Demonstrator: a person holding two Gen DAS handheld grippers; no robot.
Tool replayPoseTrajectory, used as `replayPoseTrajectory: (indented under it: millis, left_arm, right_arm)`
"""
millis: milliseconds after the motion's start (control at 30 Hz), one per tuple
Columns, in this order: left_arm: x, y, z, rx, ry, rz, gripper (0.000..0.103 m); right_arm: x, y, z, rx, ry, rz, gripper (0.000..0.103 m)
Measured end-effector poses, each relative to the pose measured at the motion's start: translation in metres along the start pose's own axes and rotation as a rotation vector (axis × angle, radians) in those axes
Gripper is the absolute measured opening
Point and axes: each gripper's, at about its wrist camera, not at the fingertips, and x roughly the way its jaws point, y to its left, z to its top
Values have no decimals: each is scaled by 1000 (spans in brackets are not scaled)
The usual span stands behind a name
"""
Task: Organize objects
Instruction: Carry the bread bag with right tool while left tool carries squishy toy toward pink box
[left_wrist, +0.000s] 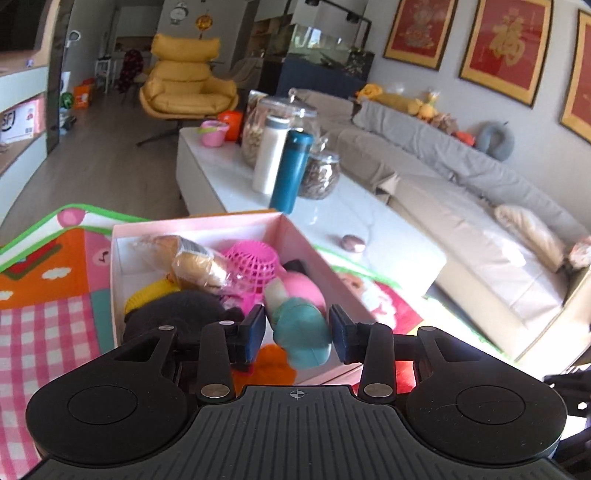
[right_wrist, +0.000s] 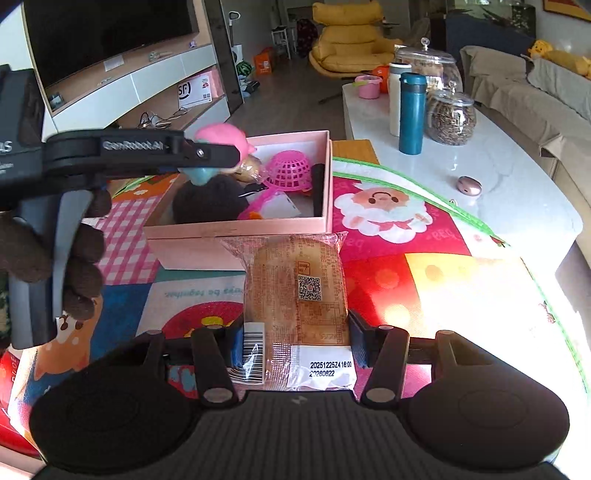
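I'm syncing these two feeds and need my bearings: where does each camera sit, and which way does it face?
Left wrist: rides the left gripper, looking down over the pink box at its pink-and-teal toy.
Right wrist: rides the right gripper, facing the box past its wrapped pastry; a gloved hand shows.
Shared: box, toy, teal bottle.

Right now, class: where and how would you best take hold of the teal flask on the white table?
Grip the teal flask round its straight middle, coming in level from the open near side. It stands upright, with the white flask close behind and the glass jar beside it.
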Motion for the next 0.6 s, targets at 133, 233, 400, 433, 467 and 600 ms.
replayPoseTrajectory:
  millis: [133,233,400,433,467,600]
  left_arm:
    - [1,6,-8,25,18,9,41]
    - [-22,15,-7,8,-37,-5,41]
    - [-62,38,-18,-2,-87,47,41]
    - [-67,44,-21,-22,-80,70,41]
    - [-71,50,-24,-50,-72,85,41]
    - [-80,72,-30,-150,-52,131,41]
  right_arm:
    - [1,-17,-2,36,-8,-17,52]
    - [9,-23,1,50,-3,-27,52]
    - [17,-19,21,44,-30,-23,52]
    - [18,-16,28,31,-41,-23,52]
    - [21,-12,37,16,-56,-23,52]
    - [47,7,81,-17,-88,-1,52]
